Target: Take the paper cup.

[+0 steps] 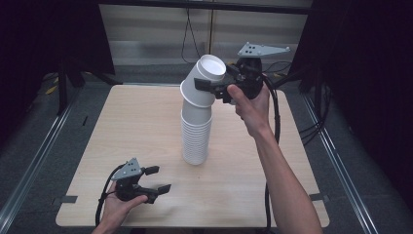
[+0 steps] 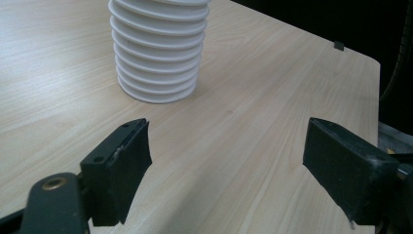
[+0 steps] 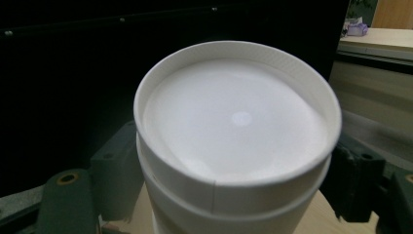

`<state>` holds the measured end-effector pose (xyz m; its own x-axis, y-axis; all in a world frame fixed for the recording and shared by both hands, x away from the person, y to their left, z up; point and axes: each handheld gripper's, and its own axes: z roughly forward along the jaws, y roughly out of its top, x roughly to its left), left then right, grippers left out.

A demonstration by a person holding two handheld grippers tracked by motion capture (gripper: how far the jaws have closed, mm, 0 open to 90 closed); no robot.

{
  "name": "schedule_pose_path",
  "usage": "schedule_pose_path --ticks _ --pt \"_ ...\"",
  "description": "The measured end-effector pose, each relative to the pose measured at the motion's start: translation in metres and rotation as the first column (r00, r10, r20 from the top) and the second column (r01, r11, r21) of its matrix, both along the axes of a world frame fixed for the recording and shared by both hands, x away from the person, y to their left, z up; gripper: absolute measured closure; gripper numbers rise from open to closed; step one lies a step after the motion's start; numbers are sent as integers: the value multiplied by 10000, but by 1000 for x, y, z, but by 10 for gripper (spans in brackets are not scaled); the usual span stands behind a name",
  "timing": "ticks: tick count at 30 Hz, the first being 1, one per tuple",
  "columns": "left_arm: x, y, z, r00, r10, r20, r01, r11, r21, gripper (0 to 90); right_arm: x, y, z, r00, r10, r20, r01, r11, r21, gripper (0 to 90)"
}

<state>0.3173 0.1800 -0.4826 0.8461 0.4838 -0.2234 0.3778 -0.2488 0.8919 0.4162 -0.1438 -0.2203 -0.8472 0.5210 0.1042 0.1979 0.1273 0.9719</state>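
Observation:
A tall stack of upside-down white paper cups (image 1: 197,136) stands at the middle of the wooden table (image 1: 141,117); its lower rims (image 2: 158,53) rise ahead in the left gripper view. The top cups (image 1: 202,80) lean to the right, off the stack's axis. My right gripper (image 1: 208,84) is shut on them from the right, one jaw on each side of the cup wall (image 3: 234,146). The left gripper (image 1: 160,178) rests near the front left edge of the table. Its jaws stand apart (image 2: 229,151) with bare wood between them, a short way from the stack.
Black cables (image 1: 272,112) trail from the right gripper down along the forearm. Beyond the table edges lie grey floor and metal rails (image 1: 34,161). Dark curtains hang on both sides. Bare wood lies to the left of and in front of the stack.

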Motion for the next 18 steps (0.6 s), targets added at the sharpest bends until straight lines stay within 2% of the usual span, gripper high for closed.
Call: schedule_pose_path --ticks 4,6,15,18 --pt "0 1 0 10000 28 7 -28 10000 -65 172 -3 -5 2 9998 -107 154 101 9994 346 217" --pt "0 1 0 10000 20 -17 -20 10000 -42 172 -4 -7 2 9995 -238 184 233 9992 313 218" --pt "2 1 -1 10000 -24 -51 23 10000 -94 173 -9 -22 1 9996 -273 109 265 9974 673 219" --pt "2 0 -2 9999 -33 -96 32 9999 -148 173 -11 -28 -1 9999 -157 -51 160 9964 830 219"
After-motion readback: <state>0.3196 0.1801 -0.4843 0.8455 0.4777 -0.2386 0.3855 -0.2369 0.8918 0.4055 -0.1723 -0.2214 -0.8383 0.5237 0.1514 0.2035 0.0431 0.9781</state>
